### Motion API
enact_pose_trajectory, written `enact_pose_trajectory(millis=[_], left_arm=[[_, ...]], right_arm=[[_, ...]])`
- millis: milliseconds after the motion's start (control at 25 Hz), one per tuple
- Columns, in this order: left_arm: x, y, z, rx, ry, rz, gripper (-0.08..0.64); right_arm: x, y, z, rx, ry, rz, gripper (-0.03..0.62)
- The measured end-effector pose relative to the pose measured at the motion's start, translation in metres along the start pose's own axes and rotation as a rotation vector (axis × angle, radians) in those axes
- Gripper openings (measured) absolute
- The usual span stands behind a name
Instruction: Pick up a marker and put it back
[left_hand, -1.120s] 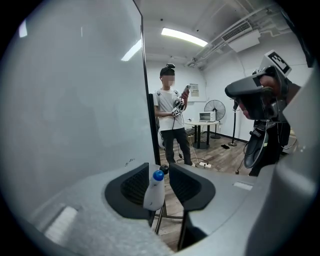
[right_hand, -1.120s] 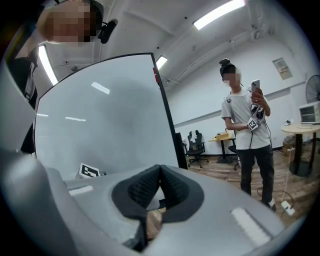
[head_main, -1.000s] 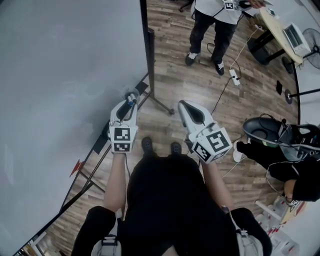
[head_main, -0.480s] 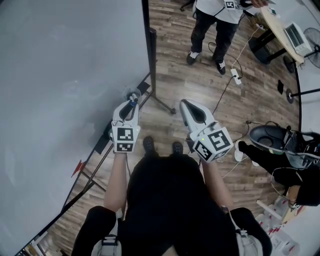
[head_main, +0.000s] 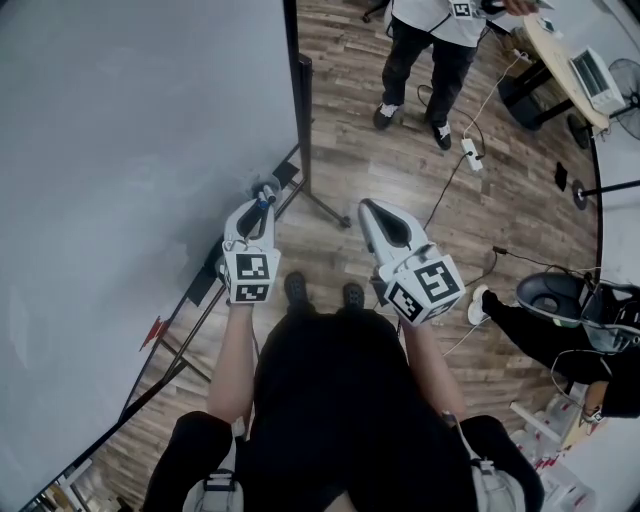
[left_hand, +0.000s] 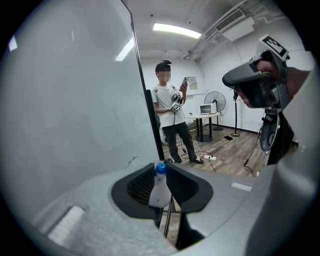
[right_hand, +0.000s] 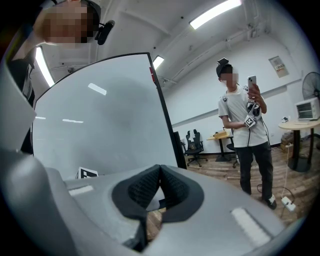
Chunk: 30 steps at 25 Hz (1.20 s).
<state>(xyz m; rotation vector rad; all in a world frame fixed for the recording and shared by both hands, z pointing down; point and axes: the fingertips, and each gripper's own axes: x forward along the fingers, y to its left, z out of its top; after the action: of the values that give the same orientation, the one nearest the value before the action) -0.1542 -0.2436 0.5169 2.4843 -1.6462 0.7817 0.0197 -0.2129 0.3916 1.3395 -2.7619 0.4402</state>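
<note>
Standing at the left, the whiteboard (head_main: 120, 150) has the left gripper (head_main: 262, 195) close to its lower edge. Its jaws have just been closing and now clamp the marker (left_hand: 160, 189), a white body with the blue cap pointing out past the tips. Further right, the right gripper (right_hand: 160, 169) hovers above the wooden floor (head_main: 400, 150), jaws pressed together, holding nothing

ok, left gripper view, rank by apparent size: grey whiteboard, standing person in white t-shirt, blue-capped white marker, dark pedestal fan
1. grey whiteboard
2. standing person in white t-shirt
3. blue-capped white marker and dark pedestal fan: about alike. The marker sits right at the camera and the fan far back, so unranked.
</note>
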Motion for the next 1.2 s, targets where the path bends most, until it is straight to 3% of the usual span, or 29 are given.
enact_pose_trajectory(millis=[360, 720, 1200], left_arm=[[-0.016, 0.006, 0.027, 0.014, -0.066, 0.083, 0.078], [-0.047, -0.002, 0.081, 0.022, -0.169, 0.183, 0.077], [-0.106, -0.050, 0.145, -0.010, -0.296, 0.283, 0.077]], right_arm=[[-0.004, -0.001, 0.005, -0.010, -0.015, 0.051, 0.002], [-0.019, -0.005, 0.014, -0.023, -0.033, 0.140, 0.002], [-0.058, -0.019, 0.014, -0.038, -0.026, 0.254, 0.002]])
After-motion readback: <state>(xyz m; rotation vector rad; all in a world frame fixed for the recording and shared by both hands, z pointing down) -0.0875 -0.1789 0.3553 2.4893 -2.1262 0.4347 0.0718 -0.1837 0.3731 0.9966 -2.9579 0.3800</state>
